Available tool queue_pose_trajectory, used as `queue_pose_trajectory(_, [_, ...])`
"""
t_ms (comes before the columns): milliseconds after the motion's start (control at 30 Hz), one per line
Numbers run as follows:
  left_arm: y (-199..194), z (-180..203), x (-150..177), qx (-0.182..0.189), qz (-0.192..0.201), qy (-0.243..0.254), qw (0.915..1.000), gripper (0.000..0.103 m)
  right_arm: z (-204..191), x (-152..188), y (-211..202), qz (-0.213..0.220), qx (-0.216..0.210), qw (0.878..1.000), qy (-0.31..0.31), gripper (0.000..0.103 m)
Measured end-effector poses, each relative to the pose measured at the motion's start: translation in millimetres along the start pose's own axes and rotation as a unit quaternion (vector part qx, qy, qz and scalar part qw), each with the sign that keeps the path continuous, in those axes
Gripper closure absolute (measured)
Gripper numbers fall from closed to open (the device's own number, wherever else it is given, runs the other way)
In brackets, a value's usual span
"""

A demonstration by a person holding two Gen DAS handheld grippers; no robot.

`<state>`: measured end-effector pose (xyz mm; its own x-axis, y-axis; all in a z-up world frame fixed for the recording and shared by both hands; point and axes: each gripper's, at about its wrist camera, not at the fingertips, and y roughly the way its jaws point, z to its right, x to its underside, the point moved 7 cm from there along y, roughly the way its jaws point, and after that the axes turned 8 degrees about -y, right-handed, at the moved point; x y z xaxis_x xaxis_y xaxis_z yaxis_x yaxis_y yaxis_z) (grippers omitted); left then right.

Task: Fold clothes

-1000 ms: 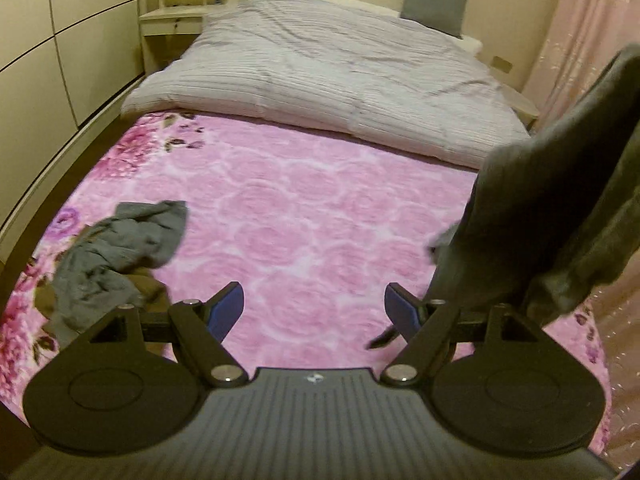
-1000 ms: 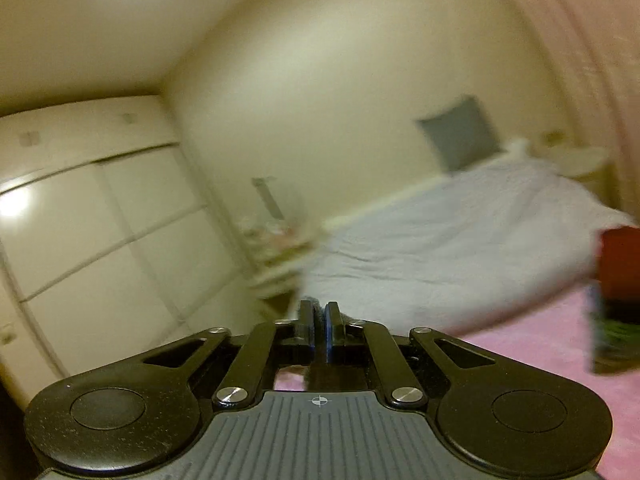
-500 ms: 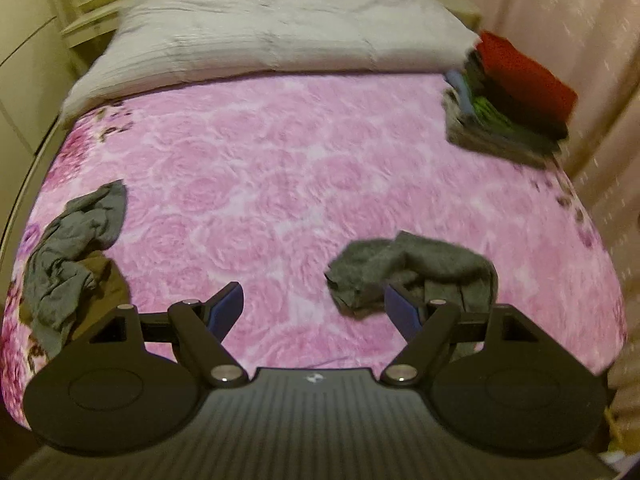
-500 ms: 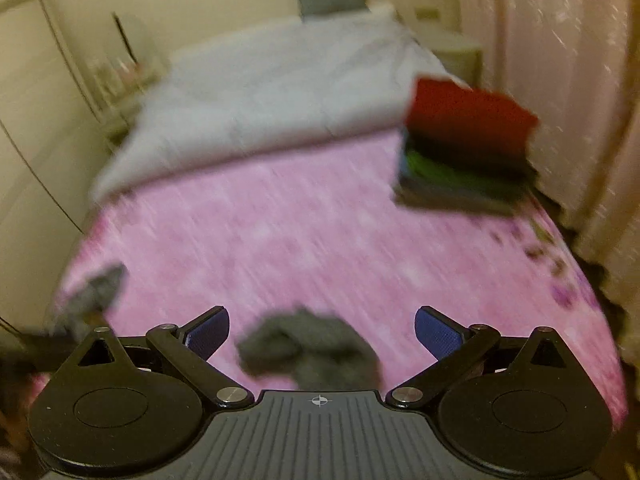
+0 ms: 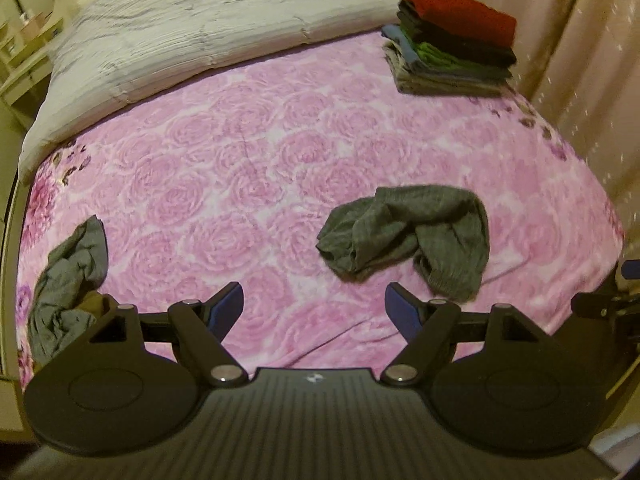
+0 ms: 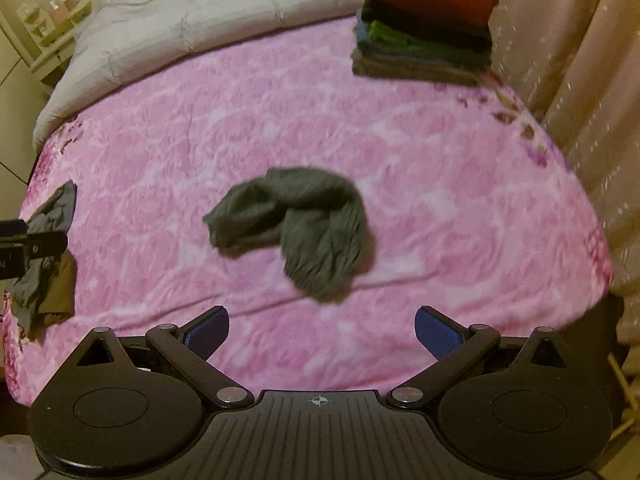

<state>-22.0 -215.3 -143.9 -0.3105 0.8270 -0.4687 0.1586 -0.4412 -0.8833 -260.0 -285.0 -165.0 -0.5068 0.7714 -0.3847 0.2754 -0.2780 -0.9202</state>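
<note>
A crumpled dark grey garment (image 5: 408, 236) (image 6: 296, 228) lies loose on the pink rose-patterned bedspread (image 5: 248, 168) (image 6: 440, 184). My left gripper (image 5: 314, 308) hovers open above the bed's near edge, with the garment ahead and slightly to its right. My right gripper (image 6: 322, 332) is open too, empty, and the garment lies just ahead of it. A pile of unfolded grey and olive clothes (image 5: 66, 284) (image 6: 46, 264) sits at the bed's left edge. A stack of folded clothes with a red piece on top (image 5: 452, 36) (image 6: 424, 24) rests at the far right.
A folded grey-white duvet (image 5: 208, 28) (image 6: 208, 8) covers the head of the bed. Pink curtains (image 5: 592, 60) (image 6: 580, 52) hang along the right side. A pale nightstand shelf (image 5: 24, 48) stands at the far left. The other gripper shows at each view's edge.
A second ago my right gripper was shut and held the grey garment up. It has opened, and the garment now lies in a heap on the bedspread. Both views have tilted down to the bed.
</note>
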Motion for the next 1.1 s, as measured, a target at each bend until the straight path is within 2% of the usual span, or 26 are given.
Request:
queue_pose_trajectory(233, [2, -13, 23, 0.014, -0.015, 0.035, 0.9992, 0.028, -26, 40, 5, -0.022, 0.014, 0.999, 0.033, 0.001])
queue_pose_trajectory(533, [7, -17, 47, 0.032, -0.026, 0.061, 0.9973, 0.028, -37, 75, -3, -0.036, 0.034, 0.997, 0.058, 0.001])
queue_pose_trajectory(900, [10, -5, 43, 0.037, -0.027, 0.077, 0.996, 0.028, -23, 75, 0, -0.038, 0.042, 0.996, 0.066, 0.001])
queue_pose_trajectory(1100, [20, 4, 34, 0.024, -0.03, 0.073, 0.9966, 0.028, -5, 68, 7, -0.041, 0.04, 0.996, 0.069, 0.001])
